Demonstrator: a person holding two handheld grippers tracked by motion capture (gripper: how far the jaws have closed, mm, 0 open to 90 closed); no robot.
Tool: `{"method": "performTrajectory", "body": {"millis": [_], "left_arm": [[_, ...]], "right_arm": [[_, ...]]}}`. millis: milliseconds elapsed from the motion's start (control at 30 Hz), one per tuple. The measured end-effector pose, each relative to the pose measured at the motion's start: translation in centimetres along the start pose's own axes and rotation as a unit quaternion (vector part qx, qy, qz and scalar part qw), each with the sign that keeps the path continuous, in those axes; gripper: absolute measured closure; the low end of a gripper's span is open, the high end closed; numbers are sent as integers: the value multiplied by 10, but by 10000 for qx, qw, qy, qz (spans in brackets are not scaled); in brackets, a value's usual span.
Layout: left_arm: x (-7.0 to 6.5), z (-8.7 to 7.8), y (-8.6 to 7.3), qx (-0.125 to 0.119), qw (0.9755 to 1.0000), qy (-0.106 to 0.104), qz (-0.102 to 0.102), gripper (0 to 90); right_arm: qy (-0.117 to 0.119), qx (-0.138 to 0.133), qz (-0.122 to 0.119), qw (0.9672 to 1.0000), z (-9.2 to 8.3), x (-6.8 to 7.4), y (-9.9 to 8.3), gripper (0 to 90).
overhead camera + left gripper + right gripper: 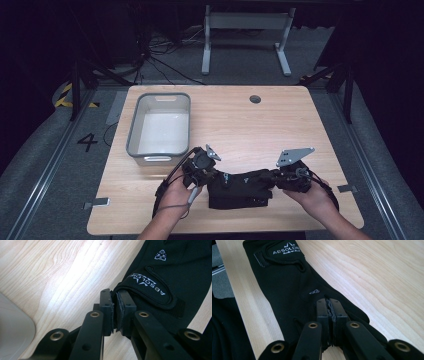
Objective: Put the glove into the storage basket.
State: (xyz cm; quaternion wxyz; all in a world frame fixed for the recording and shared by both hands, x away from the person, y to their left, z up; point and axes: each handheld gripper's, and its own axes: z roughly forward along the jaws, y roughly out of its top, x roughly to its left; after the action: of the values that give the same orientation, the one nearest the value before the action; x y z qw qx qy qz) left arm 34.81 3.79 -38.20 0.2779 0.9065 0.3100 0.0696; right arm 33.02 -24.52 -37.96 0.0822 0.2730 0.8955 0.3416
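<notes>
Now | black glove [240, 187] lies flat on the wooden surface [240, 125], stretched between both tongs | left tongs [117, 312] clamped on its cuff edge | right tongs [331, 311] clamped on a fingertip | grey bin [160, 127] near the left tongs

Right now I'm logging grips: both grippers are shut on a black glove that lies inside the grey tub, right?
Not inside: the high view shows the black glove on the wooden table, beside the grey tub. Left gripper and right gripper are both shut on it.
</notes>
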Motion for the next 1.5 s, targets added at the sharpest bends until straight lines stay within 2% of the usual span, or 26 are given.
{"method": "performTrajectory", "body": {"millis": [133, 233, 333, 367, 400, 467, 600, 667, 767, 900, 967, 1133, 1233, 1333, 1433, 1500], "left_arm": [[0, 5, 0, 178, 9998, -110, 13, 826], [4, 8, 0, 333, 9991, -239, -66, 787], [7, 10, -2, 474, 9983, -301, -141, 740], [8, 10, -3, 499, 9979, -354, -208, 691], [9, 8, -3, 476, 9980, -362, -220, 640], [12, 4, -3, 389, 9978, -447, -296, 605], [14, -5, -3, 191, 9976, -528, -395, 578], [14, -8, -4, 178, 9972, -580, -445, 567], [10, -4, -5, 394, 9959, -673, -452, 558], [2, 8, -12, 708, 9942, -669, -467, 529], [3, 12, -16, 810, 9929, -691, -536, 518], [4, 26, -20, 1036, 9898, -775, -593, 504], [2, 35, -20, 1195, 9880, -806, -554, 525], [2, 38, -20, 1272, 9863, -897, -545, 598], [2, 37, -20, 1260, 9860, -959, -525, 747], [0, 34, -19, 1221, 9877, -863, -466, 855]], "right_arm": [[29, 76, 75, 9999, 2, -2, -4, 874], [97, 209, 99, 9997, 6, -1, -9, 861], [171, 430, 103, 9989, 11, -1, -13, 800], [223, 453, 95, 9987, 10, -1, -15, 758], [273, 432, 136, 9986, 10, -2, -16, 744], [299, 357, 187, 9987, 4, -3, -18, 744], [108, 245, 255, 9993, -6, -12, -20, 743], [81, 283, 409, 9987, -8, -20, -23, 730], [-203, 490, 392, 9978, -8, -27, -30, 715], [-65, 860, 478, 9951, 1, -30, -37, 666], [-62, 984, 428, 9942, 5, -30, -39, 632], [9, 1260, 452, 9910, 15, -33, -42, 632], [55, 1332, 467, 9900, 18, -35, -43, 715], [12, 1377, 402, 9897, 18, -34, -43, 812], [4, 1369, 375, 9899, 18, -32, -43, 858], [-16, 1350, 353, 9902, 15, -30, -41, 866]]}}
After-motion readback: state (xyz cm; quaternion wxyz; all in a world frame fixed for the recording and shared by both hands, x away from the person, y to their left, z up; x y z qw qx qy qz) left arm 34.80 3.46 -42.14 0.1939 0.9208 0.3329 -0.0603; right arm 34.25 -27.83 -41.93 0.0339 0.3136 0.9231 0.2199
